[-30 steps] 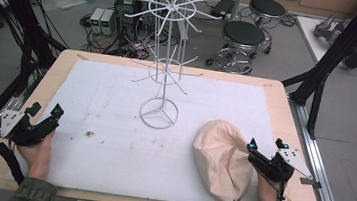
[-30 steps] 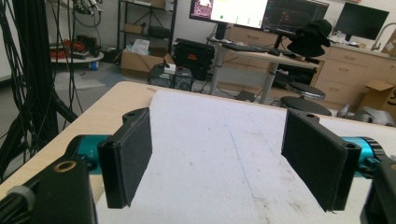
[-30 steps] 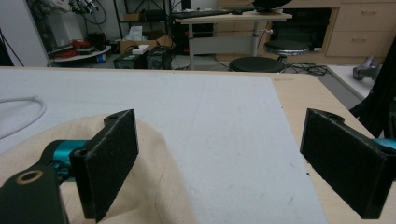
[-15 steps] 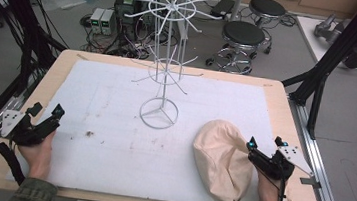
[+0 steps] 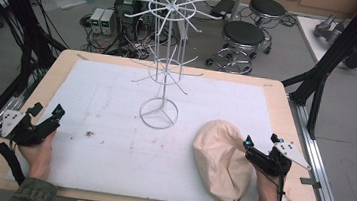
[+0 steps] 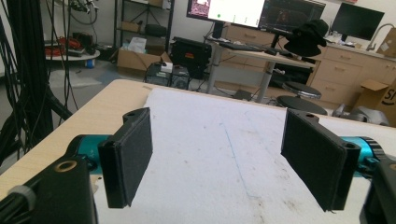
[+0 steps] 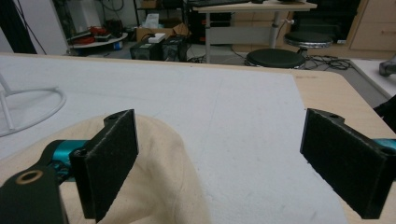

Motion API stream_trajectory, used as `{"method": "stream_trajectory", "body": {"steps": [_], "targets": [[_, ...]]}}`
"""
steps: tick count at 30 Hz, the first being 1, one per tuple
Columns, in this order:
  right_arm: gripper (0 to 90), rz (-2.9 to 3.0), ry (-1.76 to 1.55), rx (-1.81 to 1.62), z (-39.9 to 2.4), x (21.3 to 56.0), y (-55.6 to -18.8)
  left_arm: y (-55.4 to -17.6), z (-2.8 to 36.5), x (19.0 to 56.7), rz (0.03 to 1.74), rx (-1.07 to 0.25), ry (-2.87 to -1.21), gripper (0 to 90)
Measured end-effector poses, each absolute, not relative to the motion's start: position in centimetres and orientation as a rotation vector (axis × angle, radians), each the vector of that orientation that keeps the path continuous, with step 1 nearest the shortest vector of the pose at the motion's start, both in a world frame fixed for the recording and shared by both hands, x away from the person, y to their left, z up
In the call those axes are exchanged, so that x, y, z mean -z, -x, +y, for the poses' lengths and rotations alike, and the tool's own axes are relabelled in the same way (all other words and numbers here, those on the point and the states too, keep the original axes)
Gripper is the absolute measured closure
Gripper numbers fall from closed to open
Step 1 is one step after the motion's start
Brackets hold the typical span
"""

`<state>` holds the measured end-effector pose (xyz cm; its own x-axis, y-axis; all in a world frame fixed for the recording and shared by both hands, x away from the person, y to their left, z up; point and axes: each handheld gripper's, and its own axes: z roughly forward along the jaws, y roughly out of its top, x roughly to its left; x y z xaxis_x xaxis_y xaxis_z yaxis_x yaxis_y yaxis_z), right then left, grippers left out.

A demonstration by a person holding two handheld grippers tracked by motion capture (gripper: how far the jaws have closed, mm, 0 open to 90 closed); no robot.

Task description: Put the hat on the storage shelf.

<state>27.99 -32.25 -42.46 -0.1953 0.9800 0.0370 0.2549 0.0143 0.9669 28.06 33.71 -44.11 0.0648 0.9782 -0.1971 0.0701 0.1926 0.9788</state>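
Note:
A beige cloth cap [image 5: 220, 160] lies crown up on the white mat [image 5: 110, 153] at the front right; its near part bulges at the lower left [image 7: 154, 177] of the right gripper view. My right gripper [image 5: 262, 139] rests just right of the cap, jaws wide open, its left jaw over the cap's edge with nothing gripped. At the mat's left edge, far from the cap, my left gripper [image 5: 47, 111] is open with bare mat between its jaws. A white wire rack [image 5: 163, 69] with radiating hooks stands at the mat's middle back; its ring base [image 7: 32, 107] also shows in the right gripper view.
The mat covers most of a wooden table [image 5: 285, 117]. Small dark crumbs [image 5: 88, 133] lie on the mat near the left gripper. Black frame posts [image 5: 331, 61] flank the table. Stools [image 5: 243, 37] and electronics boxes stand on the floor behind.
The right gripper has shifted slightly, staying beside the cap. The left gripper, the cap and the rack have not moved.

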Motion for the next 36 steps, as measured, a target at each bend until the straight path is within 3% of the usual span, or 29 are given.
{"method": "stream_trajectory", "body": {"steps": [28, 36], "targets": [[10.7, 1.945, -1.231, -0.914, -27.9, 43.5, -31.6, -28.1, 33.5, 44.2, 1.289, -0.967, -1.156, 25.1], [21.9, 1.975, -1.281, -0.774, -28.5, 44.2, -32.1, -28.1, 33.5, 44.3, 1.289, -0.963, -1.156, 25.1]]}}
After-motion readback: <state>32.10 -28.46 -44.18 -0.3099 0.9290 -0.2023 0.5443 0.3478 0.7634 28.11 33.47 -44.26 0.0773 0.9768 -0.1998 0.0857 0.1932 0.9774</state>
